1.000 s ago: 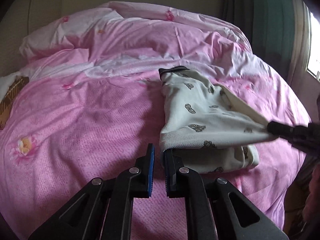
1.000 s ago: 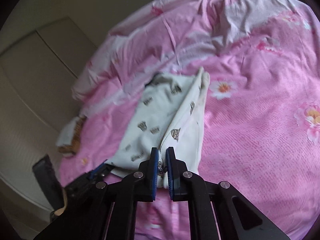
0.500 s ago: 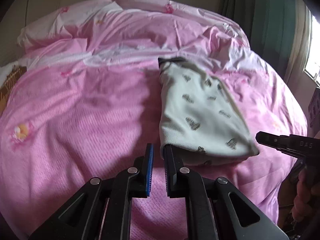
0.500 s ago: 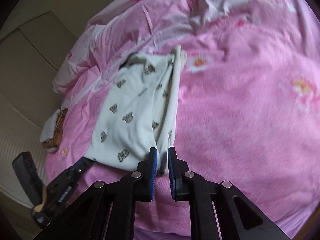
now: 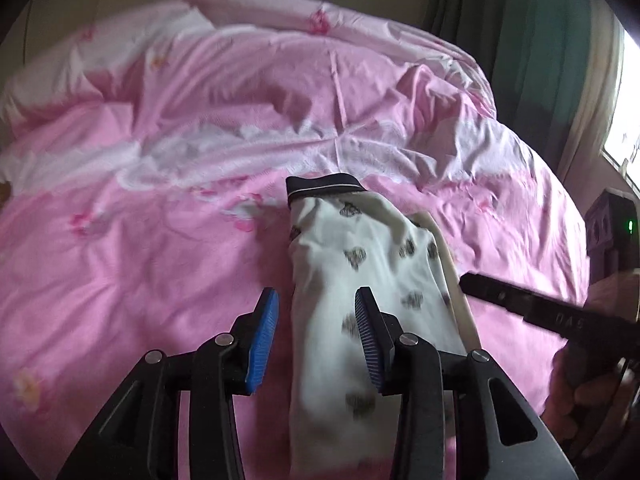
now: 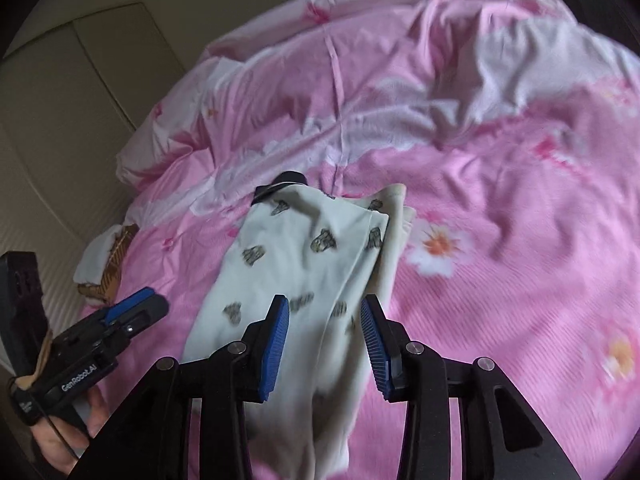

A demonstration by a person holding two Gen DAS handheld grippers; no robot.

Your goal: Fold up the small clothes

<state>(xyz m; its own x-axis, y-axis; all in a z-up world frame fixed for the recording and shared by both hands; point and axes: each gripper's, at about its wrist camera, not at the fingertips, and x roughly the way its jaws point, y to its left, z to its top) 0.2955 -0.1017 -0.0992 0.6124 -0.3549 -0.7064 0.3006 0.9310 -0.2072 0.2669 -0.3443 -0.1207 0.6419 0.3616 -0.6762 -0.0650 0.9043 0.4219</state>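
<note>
A small cream garment (image 5: pixel 372 280) printed with dark little motifs lies folded lengthwise into a narrow strip on a pink bed cover (image 5: pixel 140 264), its dark waistband (image 5: pixel 324 186) at the far end and its near end running down under both cameras. The left claw (image 5: pixel 316 344) stands wide, its blue-padded fingers (image 5: pixel 262 344) spread to either side of the garment's left edge, one pad over the pink cover and the other over the cream cloth, gripping nothing. The right claw (image 6: pixel 325 346) is likewise wide, hanging over the garment's right-hand fold, with the cloth showing in the gap between its pads and no pinch on it. From the right wrist view the left claw appears at the lower left, just beside the garment's left edge, held in a bare hand (image 6: pixel 60 436). From the left wrist view the right claw's black finger reaches in from the right, near the garment's folded edge. A white and tan item (image 6: pixel 106 264) lies at the bed's far left edge, well apart from the garment. A dark green curtain (image 5: pixel 520 36) hangs beyond the bed, beside a bright window (image 5: pixel 624 120).
</note>
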